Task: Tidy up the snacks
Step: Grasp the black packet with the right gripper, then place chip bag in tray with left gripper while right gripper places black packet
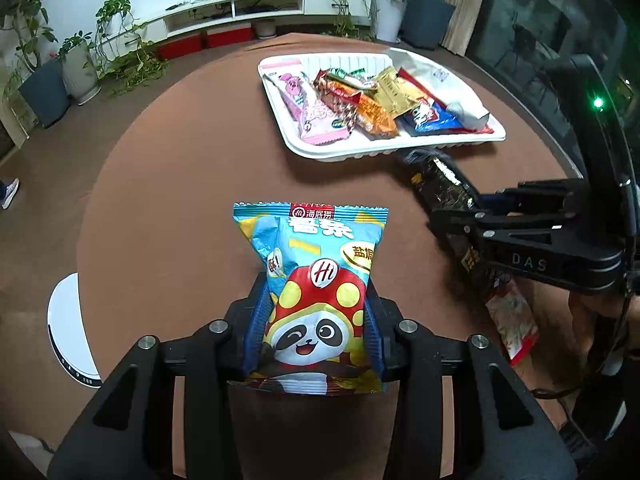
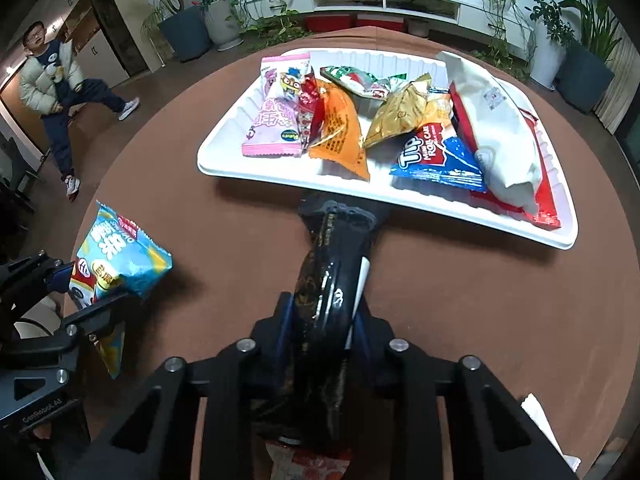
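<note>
My left gripper (image 1: pixel 316 300) is shut on a blue panda snack bag (image 1: pixel 316 272), held above the round brown table (image 1: pixel 180 200); the bag also shows in the right wrist view (image 2: pixel 120 256). My right gripper (image 2: pixel 320 304) is shut on a long black snack packet (image 2: pixel 332 272), whose far end reaches the near rim of the white tray (image 2: pixel 224 160). In the left wrist view the black packet (image 1: pixel 444 184) sits just in front of the tray (image 1: pixel 360 152). The tray holds several snack packets: pink, orange, gold, blue, white.
A person (image 2: pixel 56 92) stands on the floor beyond the table at left. A white round device (image 1: pixel 68 332) sits on the floor by the table's left edge. Potted plants (image 1: pixel 44 76) and a white TV cabinet (image 1: pixel 240 8) line the far wall.
</note>
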Available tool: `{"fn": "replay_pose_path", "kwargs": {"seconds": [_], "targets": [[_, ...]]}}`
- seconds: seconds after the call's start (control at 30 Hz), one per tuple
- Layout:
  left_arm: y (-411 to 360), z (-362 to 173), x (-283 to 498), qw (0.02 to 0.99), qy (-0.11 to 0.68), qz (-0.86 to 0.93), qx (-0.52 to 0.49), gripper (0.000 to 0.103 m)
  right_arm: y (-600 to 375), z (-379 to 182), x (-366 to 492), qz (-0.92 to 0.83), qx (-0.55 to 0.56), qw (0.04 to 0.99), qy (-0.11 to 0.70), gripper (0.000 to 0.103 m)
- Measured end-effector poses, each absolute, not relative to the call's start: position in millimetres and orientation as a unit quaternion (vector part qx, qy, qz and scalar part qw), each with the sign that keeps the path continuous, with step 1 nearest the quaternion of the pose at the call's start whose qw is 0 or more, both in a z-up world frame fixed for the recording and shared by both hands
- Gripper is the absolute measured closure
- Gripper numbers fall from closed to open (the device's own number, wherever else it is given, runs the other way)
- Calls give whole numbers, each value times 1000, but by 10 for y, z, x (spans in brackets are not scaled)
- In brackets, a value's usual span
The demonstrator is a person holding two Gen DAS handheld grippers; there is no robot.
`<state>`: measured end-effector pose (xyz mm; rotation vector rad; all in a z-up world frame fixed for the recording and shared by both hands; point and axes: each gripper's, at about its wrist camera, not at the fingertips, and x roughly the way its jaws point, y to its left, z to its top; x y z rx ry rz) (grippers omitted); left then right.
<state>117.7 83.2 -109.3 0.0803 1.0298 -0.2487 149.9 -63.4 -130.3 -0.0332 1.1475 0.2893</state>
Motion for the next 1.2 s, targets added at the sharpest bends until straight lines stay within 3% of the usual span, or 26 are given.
{"fn": "replay_pose_path", "kwargs": {"seconds": [0.53, 0.93, 1.2], "targets": [[683, -793, 1231, 877, 464, -116, 39, 65, -1155, -717, 1328, 191, 105, 831, 512, 79], [429, -563, 1906, 885, 448, -118, 42, 65, -1702, -421, 2139, 137, 136, 851, 488, 79], [157, -572, 2584, 886, 451, -99, 48, 65, -1688, -543, 2695, 121, 130, 849, 497, 79]]}}
